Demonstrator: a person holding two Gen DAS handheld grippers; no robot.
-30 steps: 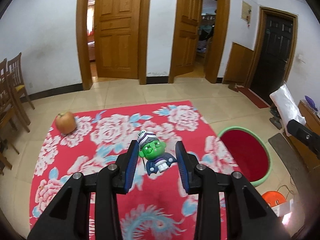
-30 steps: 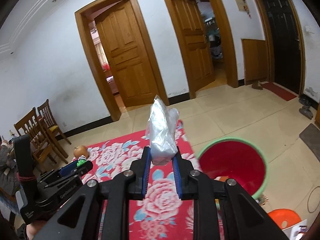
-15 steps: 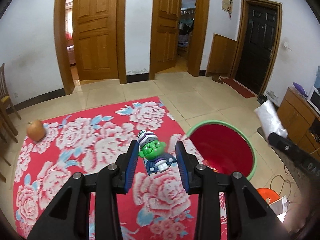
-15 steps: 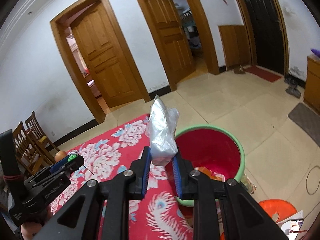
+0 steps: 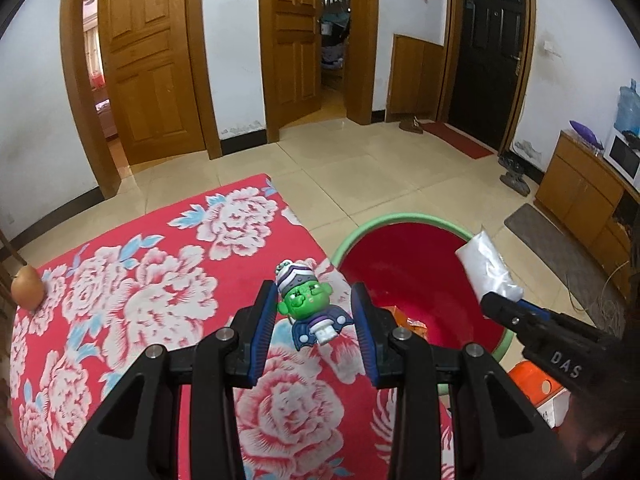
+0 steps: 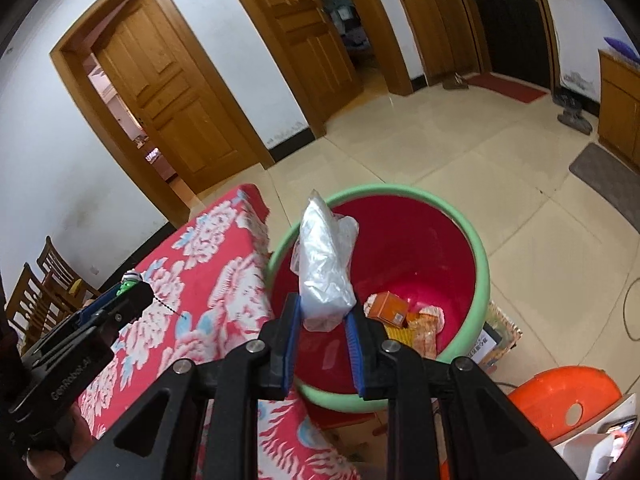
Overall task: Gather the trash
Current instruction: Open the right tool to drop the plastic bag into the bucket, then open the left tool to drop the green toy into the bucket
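So the clear plastic bag [image 6: 326,264] is pinched at its bottom end between the blue pads of the right tool [image 6: 322,334], standing up out of the narrow gap and crumpled at the top. It's sitting right over the near side of the bin [image 6: 478,248], a red tub with a green rim. Down in the bin there's an orange box [image 6: 390,309] and some snack wrappers [image 6: 424,330]. The right tool is angled downward, pointing into the bin's mouth.

The left tool [image 5: 316,326] has the other bit of trash: a little green-faced toy figure [image 5: 310,306] with a striped cap and a dark blue cape. The figure sits between the blue pads, which are only partly closed, with the left pad against its head and the cape tips reaching toward the right one. This tool also tilts down, over the edge of the red flowered cloth [image 5: 168,292] beside the bin's rim.

From the left camera the right tool pokes in from the lower right with the bag over the bin. From the right camera the left tool comes in at lower left, with a hand [image 6: 52,456] wrapped under its handle.

A round brownish fruit [image 5: 26,288] lies at the cloth's far left edge. An orange plastic thing [image 6: 568,400] sits on the floor just past the bin.
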